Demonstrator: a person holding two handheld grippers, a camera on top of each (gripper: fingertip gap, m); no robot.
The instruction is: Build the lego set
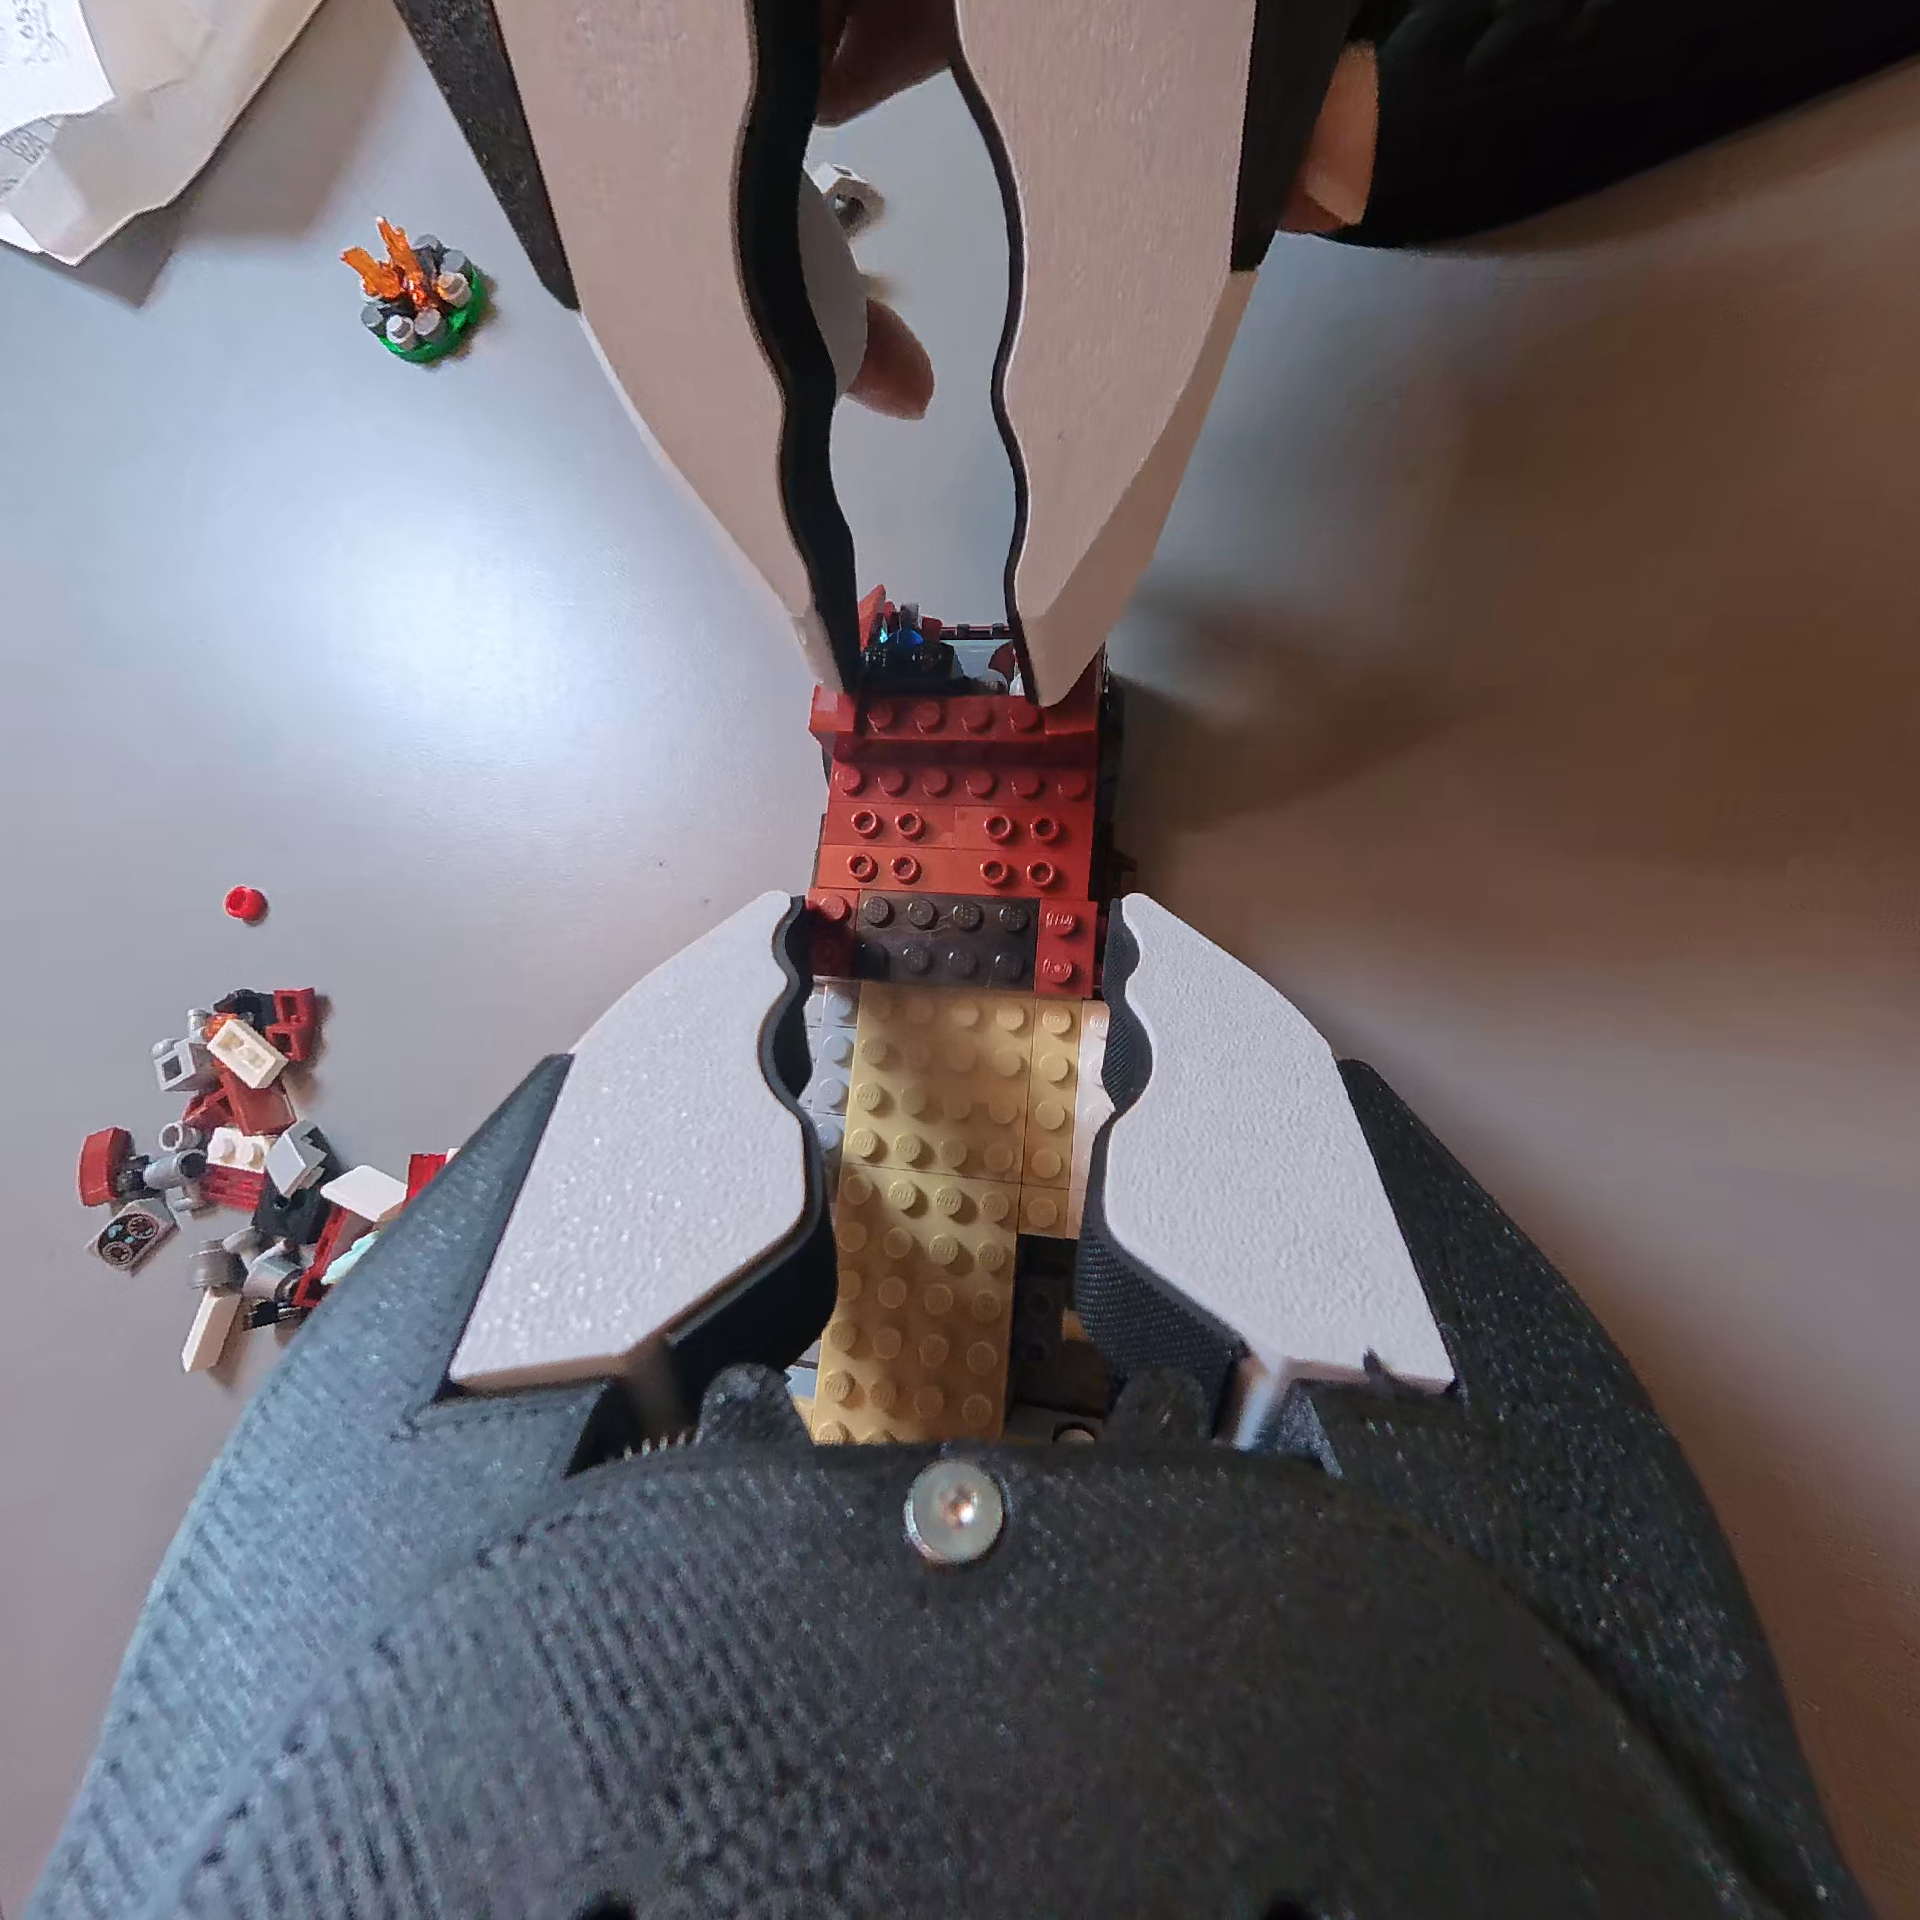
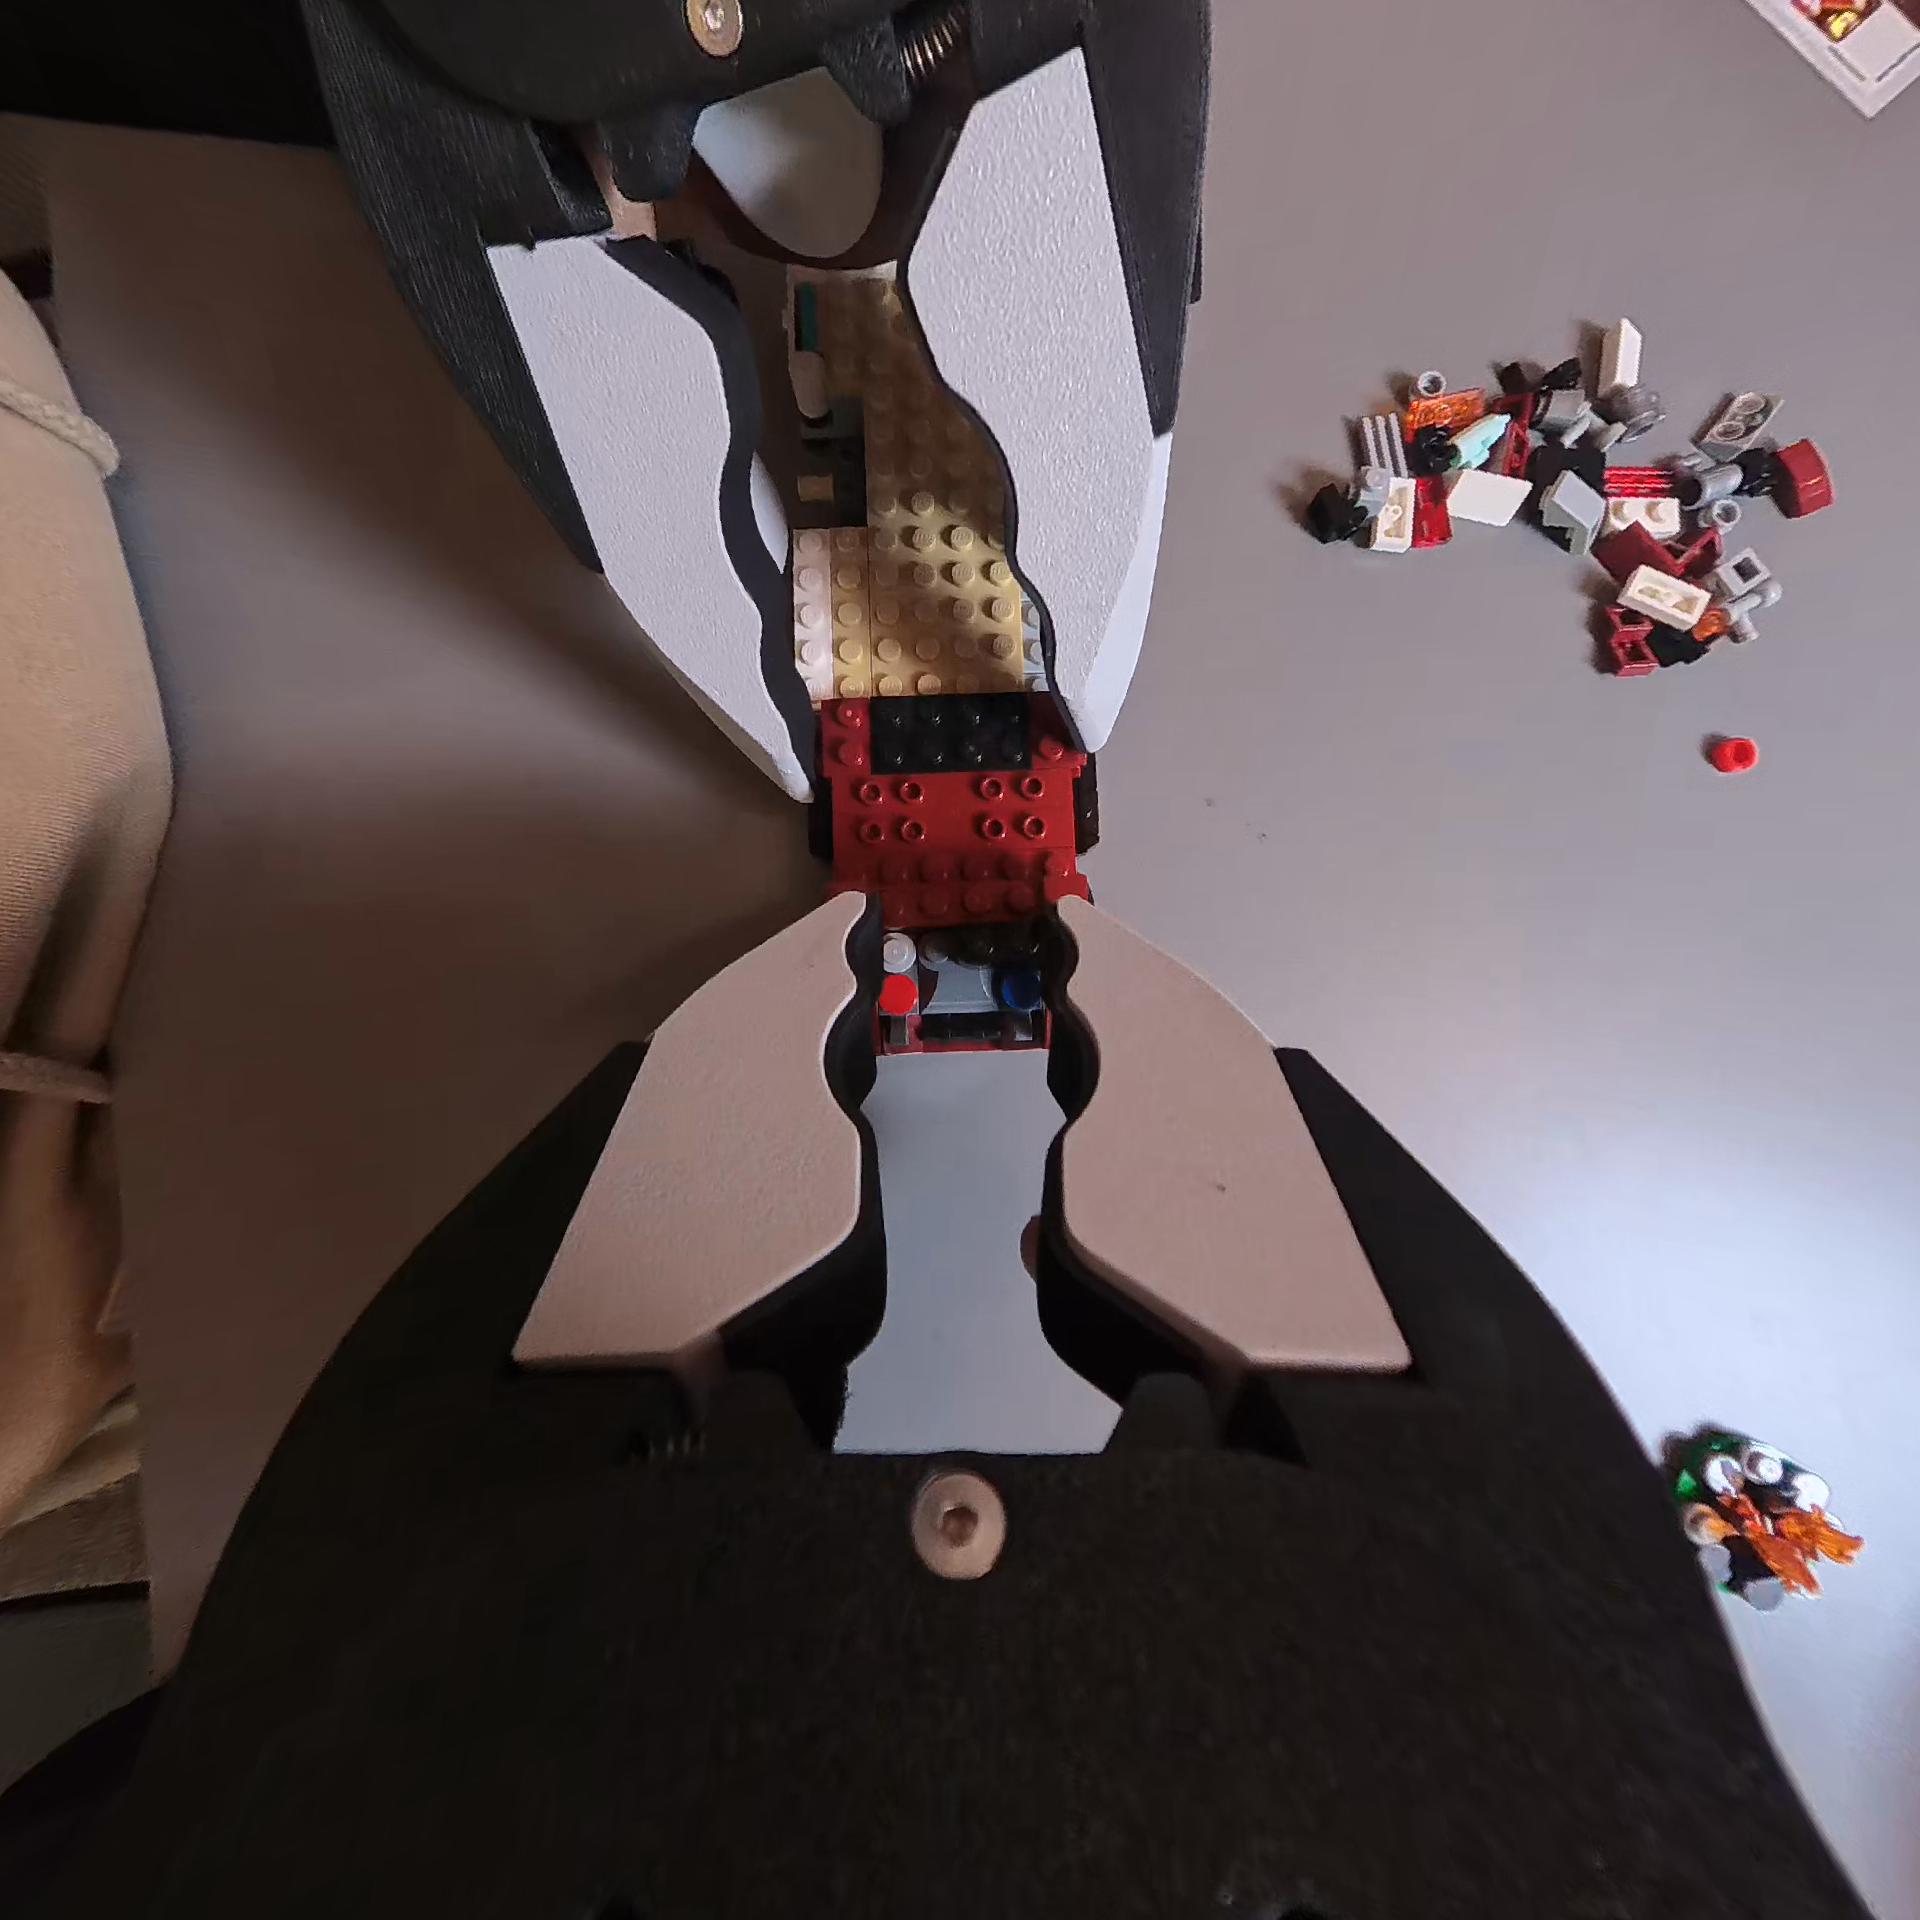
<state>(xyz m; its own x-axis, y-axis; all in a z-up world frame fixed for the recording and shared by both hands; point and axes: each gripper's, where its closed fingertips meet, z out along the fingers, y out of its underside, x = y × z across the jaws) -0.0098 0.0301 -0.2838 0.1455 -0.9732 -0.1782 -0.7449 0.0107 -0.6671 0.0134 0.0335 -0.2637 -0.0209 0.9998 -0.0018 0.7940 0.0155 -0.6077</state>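
A brick model (image 1: 956, 831) with tan, black and dark red studded plates lies on the grey table (image 1: 416, 675). My left gripper (image 1: 951, 935) is shut on its wide middle, one pad pressed on each side. The right wrist view shows this grip from the far end (image 2: 945, 758). My right gripper (image 2: 961, 914) is shut on the model's (image 2: 956, 831) narrow end, which carries a red stud, a blue stud and grey parts. Its fingertips (image 1: 1060, 665) come in from the top of the left wrist view.
A pile of loose small bricks (image 1: 229, 1153) (image 2: 1579, 499) lies beside the model, with a single red stud (image 1: 244, 902) (image 2: 1730, 752) near it. A small campfire build (image 1: 421, 291) (image 2: 1756, 1517) stands apart. Paper sheets (image 1: 104, 114) lie at a corner. A black sleeve (image 1: 1558, 104) and beige cloth (image 2: 62, 831) are at the edges. Both grippers' tips are close together, under 4 cm apart. The small campfire build (image 2: 1756, 1517) is about equally far from each gripper, around 20 cm.
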